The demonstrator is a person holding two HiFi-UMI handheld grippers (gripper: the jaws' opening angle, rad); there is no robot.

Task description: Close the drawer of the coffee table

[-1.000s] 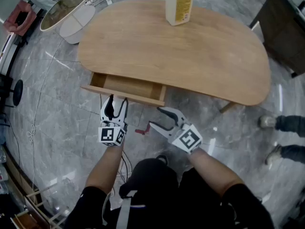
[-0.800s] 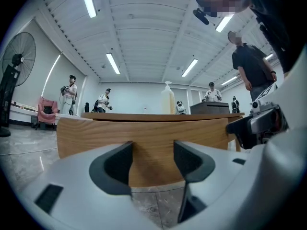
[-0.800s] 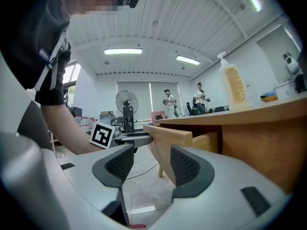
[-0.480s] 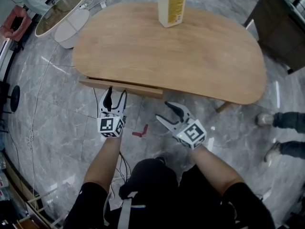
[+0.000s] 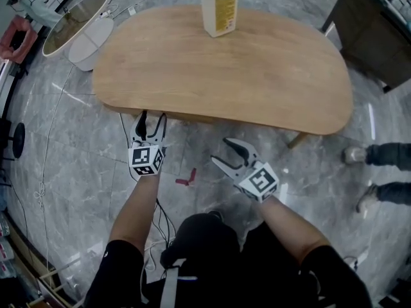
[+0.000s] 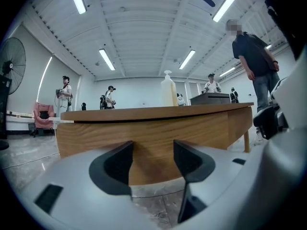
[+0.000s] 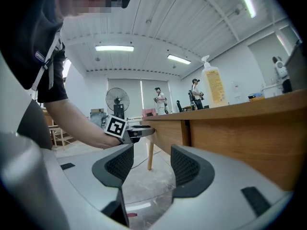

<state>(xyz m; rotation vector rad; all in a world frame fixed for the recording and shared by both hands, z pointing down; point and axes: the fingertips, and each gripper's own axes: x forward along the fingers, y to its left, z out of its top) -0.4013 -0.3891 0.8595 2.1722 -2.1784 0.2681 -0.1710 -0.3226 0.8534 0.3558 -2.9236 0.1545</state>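
Pale oak fills the middle of the left gripper view. The drawer front sits pushed in under the tabletop, and only a thin dark seam divides it from the table. The left tongs are spread with nothing pinched. Their dark tips sit right at the wood, and I cannot tell whether they touch it. A pump bottle stands on top, its lower part cut off by the table edge. Small figures stand far behind, and a person stands at the right.

The right gripper view shows what the left one cannot. It sees the left tongs from the side, marker cube behind them, with the tips at the table's front edge. The right tongs have ribbed dark pads. They are spread and empty, with grey floor between them. One slim table leg shows, while the others are hidden. A standing fan is in the background.

From the head view the rounded tabletop overhangs the drawer, so almost nothing of the drawer shows. The left tongs point at the table's near edge. The right tongs are held apart from the table over the veined marble floor. A small red scrap lies between the two arms, too small to identify. The bottle is cut off at the top of the frame.
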